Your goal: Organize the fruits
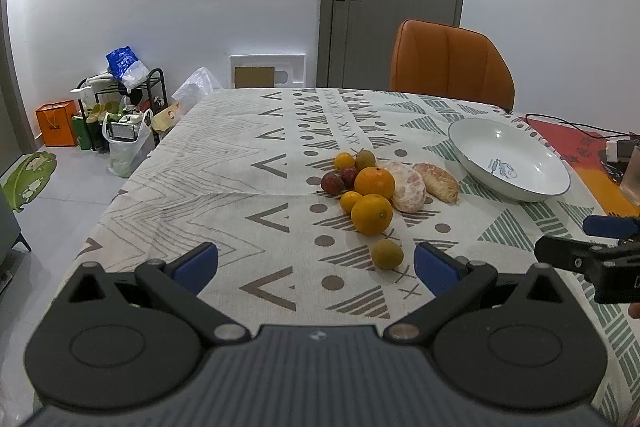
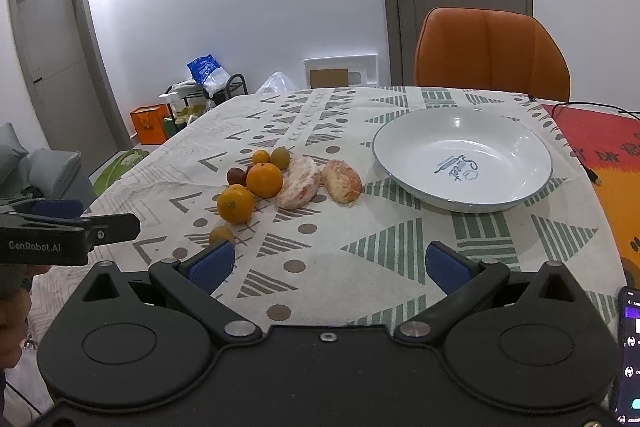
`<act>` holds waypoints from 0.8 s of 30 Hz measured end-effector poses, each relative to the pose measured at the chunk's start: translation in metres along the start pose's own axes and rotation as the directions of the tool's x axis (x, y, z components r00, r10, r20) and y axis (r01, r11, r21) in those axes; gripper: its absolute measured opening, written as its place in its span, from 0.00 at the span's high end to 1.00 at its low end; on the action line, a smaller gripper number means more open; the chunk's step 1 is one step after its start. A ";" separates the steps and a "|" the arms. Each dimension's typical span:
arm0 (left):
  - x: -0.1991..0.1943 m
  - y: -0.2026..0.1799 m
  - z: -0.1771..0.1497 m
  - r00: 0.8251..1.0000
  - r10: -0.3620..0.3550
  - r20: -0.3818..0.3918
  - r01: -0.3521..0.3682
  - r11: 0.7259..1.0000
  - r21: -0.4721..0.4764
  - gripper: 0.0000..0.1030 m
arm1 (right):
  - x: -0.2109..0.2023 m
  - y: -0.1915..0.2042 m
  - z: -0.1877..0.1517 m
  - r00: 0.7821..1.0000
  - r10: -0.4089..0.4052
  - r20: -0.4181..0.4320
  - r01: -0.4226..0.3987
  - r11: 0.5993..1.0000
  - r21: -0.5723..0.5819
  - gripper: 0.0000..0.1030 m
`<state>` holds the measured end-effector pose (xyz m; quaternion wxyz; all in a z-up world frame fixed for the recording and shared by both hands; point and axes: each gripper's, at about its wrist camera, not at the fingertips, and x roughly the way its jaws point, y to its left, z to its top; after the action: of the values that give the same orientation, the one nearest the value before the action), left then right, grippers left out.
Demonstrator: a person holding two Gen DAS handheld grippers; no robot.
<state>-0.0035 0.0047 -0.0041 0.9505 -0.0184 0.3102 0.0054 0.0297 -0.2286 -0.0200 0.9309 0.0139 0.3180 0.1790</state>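
A pile of fruit lies mid-table: two large oranges (image 1: 372, 214) (image 2: 264, 179), small oranges (image 1: 344, 161), dark red plums (image 1: 332, 183), a greenish fruit (image 1: 365, 159), two peeled citrus pieces (image 1: 408, 185) (image 2: 341, 181), and a lone small yellow-green fruit (image 1: 387, 254) (image 2: 221, 235) nearest me. An empty white bowl (image 1: 508, 159) (image 2: 464, 163) stands to the right of the pile. My left gripper (image 1: 316, 269) is open and empty, just short of the lone fruit. My right gripper (image 2: 328, 265) is open and empty, in front of the bowl.
The patterned tablecloth (image 1: 240, 163) covers the table. An orange chair (image 1: 452, 67) stands at the far side. A red mat with a black cable (image 2: 592, 147) lies right of the bowl. A phone (image 2: 630, 355) is at the right edge. Bags and a rack (image 1: 120, 107) sit on the floor left.
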 end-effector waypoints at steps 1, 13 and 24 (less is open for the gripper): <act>0.000 0.000 0.000 1.000 0.000 -0.001 0.000 1.000 0.000 0.00 | 0.000 0.000 0.000 1.000 0.002 -0.001 -0.002 1.000 0.000 0.00; -0.002 0.002 0.000 1.000 0.000 0.000 0.000 1.000 -0.004 0.00 | 0.000 0.003 0.001 1.000 0.006 0.000 -0.006 1.000 -0.006 0.00; -0.002 0.002 -0.001 1.000 -0.009 -0.005 0.009 1.000 -0.005 0.00 | 0.000 0.002 0.000 1.000 0.005 0.000 -0.005 1.000 -0.003 0.00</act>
<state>-0.0059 0.0070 -0.0039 0.9496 -0.0221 0.3126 0.0021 0.0288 -0.2265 -0.0193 0.9305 0.0131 0.3179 0.1818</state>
